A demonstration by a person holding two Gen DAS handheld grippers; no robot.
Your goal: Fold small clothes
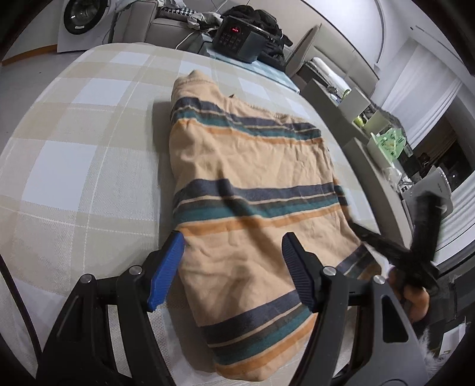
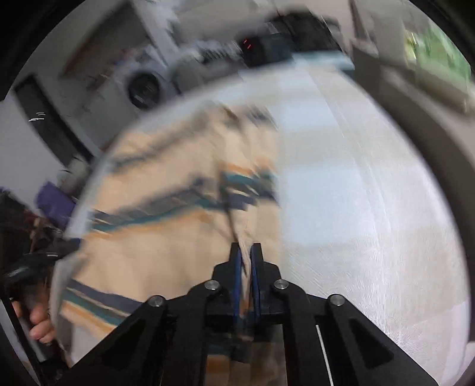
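Note:
A tan garment with navy, teal and orange stripes (image 1: 249, 184) lies flat on the checked tablecloth (image 1: 74, 142). My left gripper (image 1: 233, 252) is open just above the garment's near part, a blue-padded finger on each side. My right gripper (image 2: 245, 252) is shut on a pinched fold of the same garment (image 2: 166, 213) at its edge; that view is blurred by motion. The right gripper also shows in the left wrist view (image 1: 415, 246) as a blurred black shape at the garment's right corner.
A black radio with red digits (image 1: 237, 37) and dark clothing stand at the table's far edge. A grey ledge with boxes and green items (image 1: 383, 139) runs along the right. A washing machine (image 1: 80, 20) stands at the back left.

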